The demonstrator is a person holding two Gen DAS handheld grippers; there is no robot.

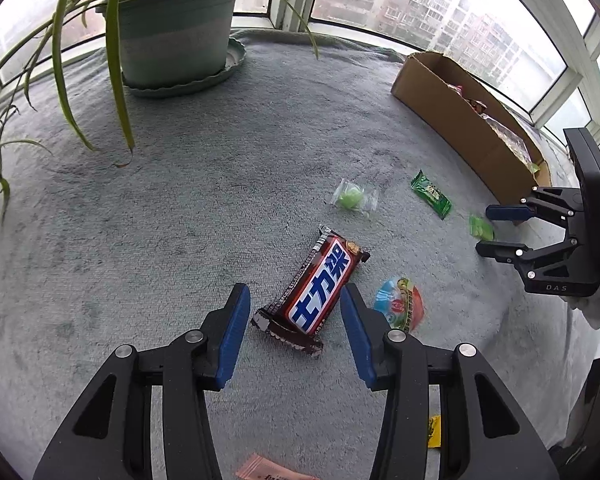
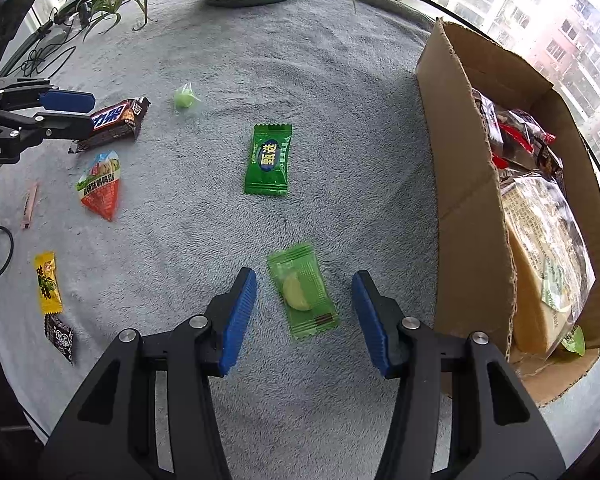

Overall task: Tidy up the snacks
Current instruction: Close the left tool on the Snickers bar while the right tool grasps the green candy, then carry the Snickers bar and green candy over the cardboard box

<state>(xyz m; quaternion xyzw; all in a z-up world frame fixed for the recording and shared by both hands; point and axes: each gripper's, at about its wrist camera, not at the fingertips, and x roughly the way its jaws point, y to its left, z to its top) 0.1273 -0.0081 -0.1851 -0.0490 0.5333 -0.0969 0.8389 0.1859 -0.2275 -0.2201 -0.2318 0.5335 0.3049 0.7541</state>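
chocolate bar (image 1: 314, 286): brown wrapper, white band, blue characters | candy packet (image 2: 267, 160): green, blue oval | lime candy wrapper (image 2: 303, 291): translucent green, pale disc | cone snack (image 2: 100, 184): orange-red, green, blue | fingers (image 2: 240, 316): blue pads, black arms | blanket (image 1: 180, 200): grey | cardboard box (image 2: 460, 184): brown

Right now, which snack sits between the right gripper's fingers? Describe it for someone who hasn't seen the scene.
Start at the cardboard box on the grey blanket. Just left of it, the open right gripper straddles a pale green translucent packet. Unlike the darker green packet beyond, a round yellowish sweet shows through it.
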